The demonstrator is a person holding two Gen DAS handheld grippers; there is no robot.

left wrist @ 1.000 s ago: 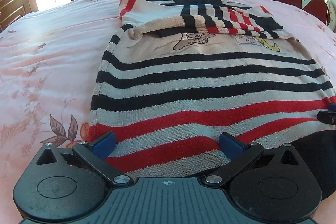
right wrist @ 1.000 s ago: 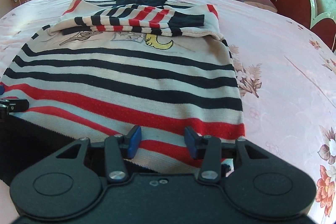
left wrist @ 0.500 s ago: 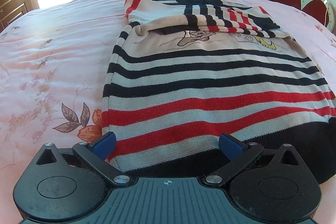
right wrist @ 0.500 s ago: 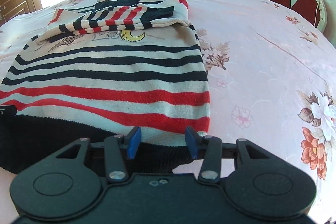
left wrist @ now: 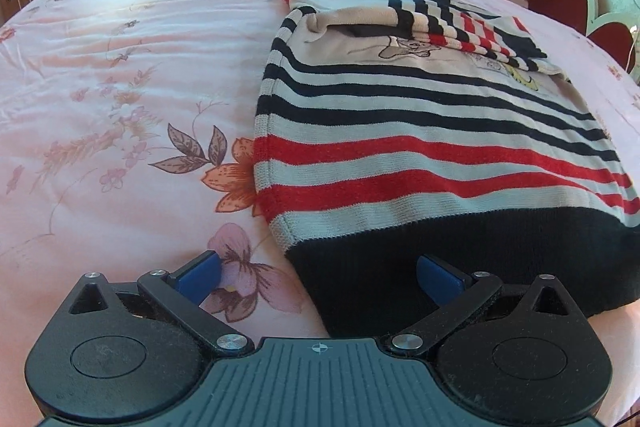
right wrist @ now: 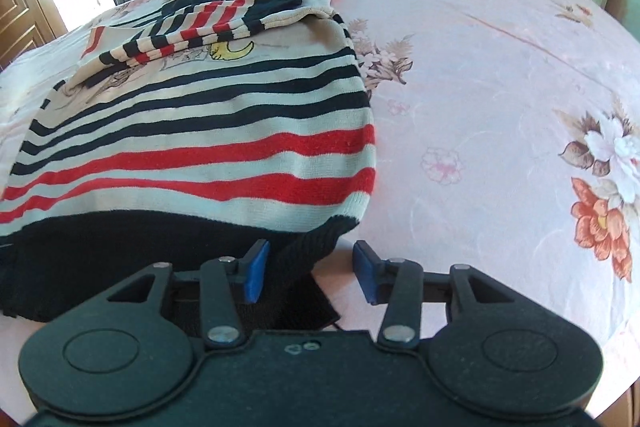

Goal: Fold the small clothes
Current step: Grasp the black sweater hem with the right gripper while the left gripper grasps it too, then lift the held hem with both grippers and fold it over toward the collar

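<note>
Closest to you, your left gripper (left wrist: pixel 318 277) has its blue pads spread wide, just starting to close in, straddling the near left corner of the black ribbed hem. Your right gripper (right wrist: pixel 308 273) has been narrowing too, hem corner between its pads but not pinched yet. The knitted red, black and cream striped sweater (left wrist: pixel 420 131) lies flat on the pink floral bedsheet (left wrist: pixel 120 87), sleeves folded across the chest further back.

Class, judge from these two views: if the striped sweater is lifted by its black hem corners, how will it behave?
The striped sweater is knitted and lies limp, so it will probably sag between grips. The folded sleeves rest loose on top and may slide off. The black hem looks ribbed, likely stretchy.
</note>
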